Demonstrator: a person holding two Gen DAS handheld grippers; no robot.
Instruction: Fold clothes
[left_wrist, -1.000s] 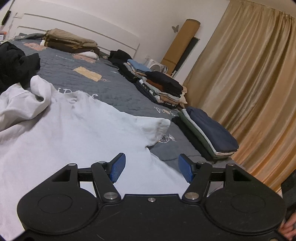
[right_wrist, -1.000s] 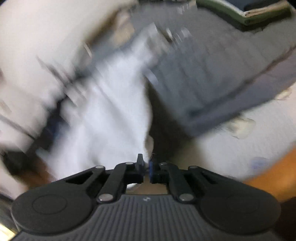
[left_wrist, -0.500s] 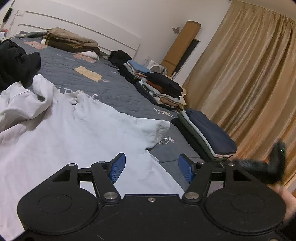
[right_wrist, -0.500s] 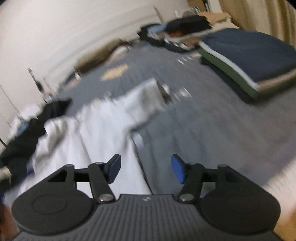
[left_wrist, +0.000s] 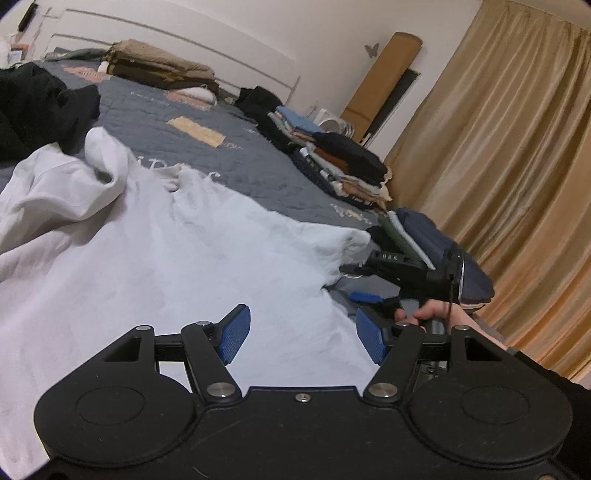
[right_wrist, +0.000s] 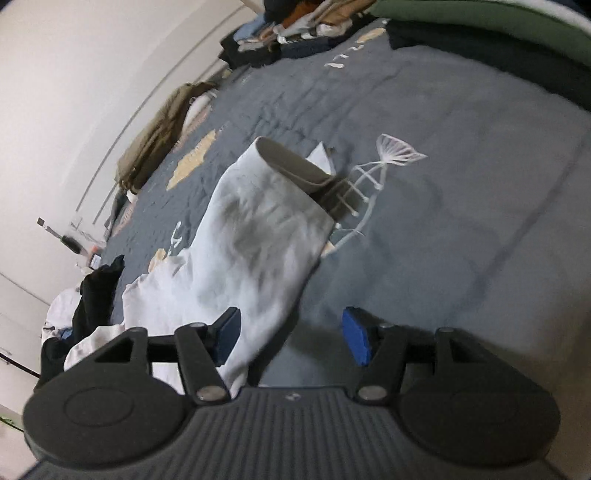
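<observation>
White shirt (left_wrist: 155, 258) lies spread on the grey quilt (left_wrist: 236, 162) of the bed, its body filling the near left of the left wrist view and running away toward the headboard. One short sleeve (left_wrist: 332, 247) sticks out to the right, toward the bed's edge. In the right wrist view that sleeve (right_wrist: 266, 221) is a long tube running from the lower left up toward the middle, its open cuff (right_wrist: 291, 162) facing up and right over a white line drawing stitched into the quilt. The shirt's far end is bunched into folds (left_wrist: 74, 184) beside a heap of black clothes (left_wrist: 37, 103), so collar and other sleeve cannot be made out. The left gripper (left_wrist: 303, 339) hovers over the shirt's near part with its blue pads spread and nothing between them; the hem beneath is hidden by the gripper body. The right gripper (right_wrist: 291, 339) sits low by the sleeve, pads spread; the sleeve's edge lies just inside the left pad, but no pinch shows. From the left view it (left_wrist: 369, 288) appears side-on at the sleeve's tip, held by a hand (left_wrist: 436, 314). Folded stacks (left_wrist: 343, 166) line the bed's right edge, the nearest topped in navy (left_wrist: 443, 251) and partly hidden by the right gripper. A tan pile (left_wrist: 159, 70) rests near the headboard. Gold curtains (left_wrist: 517, 166) hang at right.
</observation>
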